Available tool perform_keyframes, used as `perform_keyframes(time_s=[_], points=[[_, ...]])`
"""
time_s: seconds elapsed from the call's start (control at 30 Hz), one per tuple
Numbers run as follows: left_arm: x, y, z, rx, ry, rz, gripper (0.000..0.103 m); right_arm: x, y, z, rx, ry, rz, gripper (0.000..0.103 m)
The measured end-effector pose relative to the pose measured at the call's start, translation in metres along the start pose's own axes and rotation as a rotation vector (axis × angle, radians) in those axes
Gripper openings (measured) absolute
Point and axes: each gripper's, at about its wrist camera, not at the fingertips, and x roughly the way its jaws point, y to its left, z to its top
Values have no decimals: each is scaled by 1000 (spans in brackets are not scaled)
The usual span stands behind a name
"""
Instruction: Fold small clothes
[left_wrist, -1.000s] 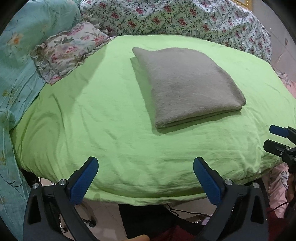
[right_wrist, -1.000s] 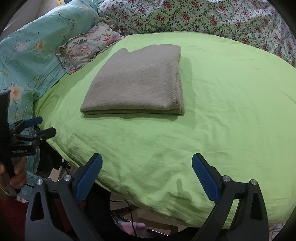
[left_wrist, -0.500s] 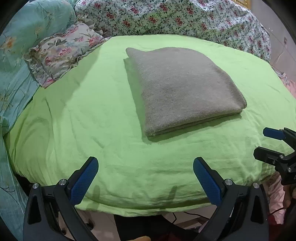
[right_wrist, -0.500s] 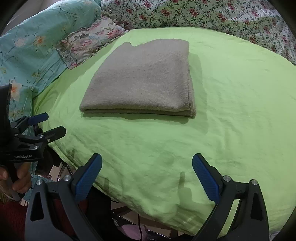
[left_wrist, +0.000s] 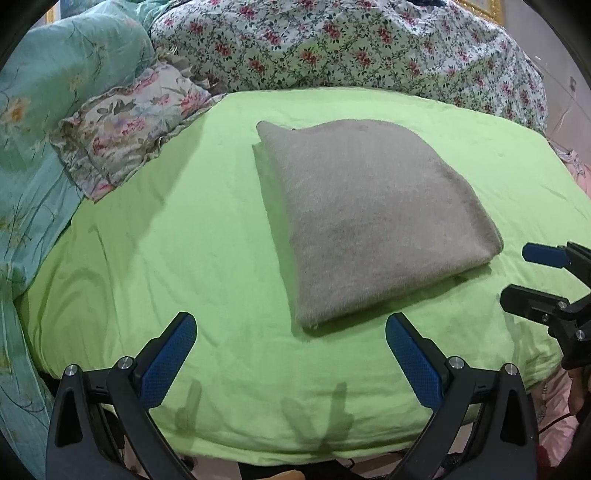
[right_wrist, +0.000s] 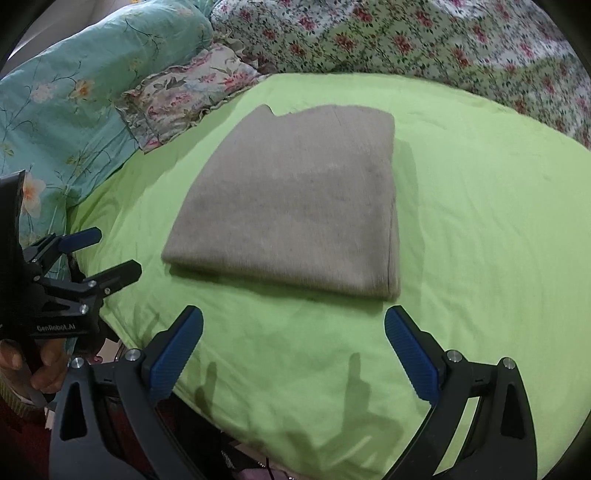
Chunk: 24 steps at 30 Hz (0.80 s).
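A grey-brown cloth (left_wrist: 369, 214) lies folded in a neat rectangle on the green sheet (left_wrist: 184, 240); it also shows in the right wrist view (right_wrist: 295, 199). My left gripper (left_wrist: 290, 354) is open and empty, just short of the cloth's near corner. My right gripper (right_wrist: 293, 347) is open and empty, just short of the cloth's near edge. The right gripper shows at the right edge of the left wrist view (left_wrist: 532, 277), and the left gripper at the left edge of the right wrist view (right_wrist: 99, 254).
A floral pillow (left_wrist: 129, 125) and a teal quilt (left_wrist: 44, 110) lie at the left. A flowered quilt (left_wrist: 351, 48) lies behind the green sheet. The bed's front edge (left_wrist: 295, 443) is right under my grippers.
Both grippers have moved forward over the bed toward the folded cloth, which looks larger and nearer. The cloth itself has not moved. Both stay open.
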Motion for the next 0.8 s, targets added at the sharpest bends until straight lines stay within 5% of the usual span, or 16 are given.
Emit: perform_keyframes(time_s=[0.8], points=[[13, -12, 23, -18, -12, 26, 103, 17, -18, 35, 49, -3, 19, 100]])
